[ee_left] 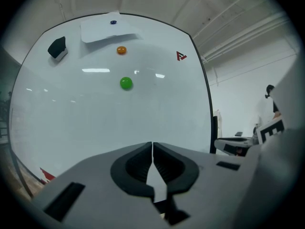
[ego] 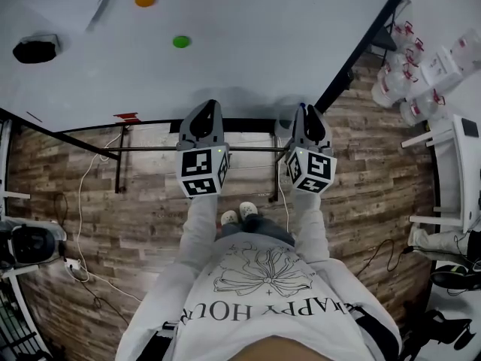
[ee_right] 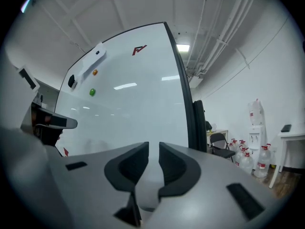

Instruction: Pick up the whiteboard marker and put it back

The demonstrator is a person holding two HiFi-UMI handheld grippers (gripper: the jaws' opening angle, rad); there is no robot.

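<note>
White-walled workshop: both grippers face the whiteboard, the left gripper with jaws pressed together, the right gripper with jaws slightly apart on nothing. The whiteboard marker cannot be made out in any view. A red logo marks the board's corner, the person's shirt reads "HAPPY HOUR", and a wood-plank floor lies below the board.

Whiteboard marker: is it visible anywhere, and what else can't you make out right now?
- Whiteboard marker: not identifiable in any view.
- White whiteboard's lower middle: head view, hidden behind left gripper and right gripper; gripper views, covered by each gripper's own grey body.
- Dark blue dot on the white paper sheet: left gripper view, too small to identify.
- Red mark at the board's bottom edge: head view, too small to identify.
</note>
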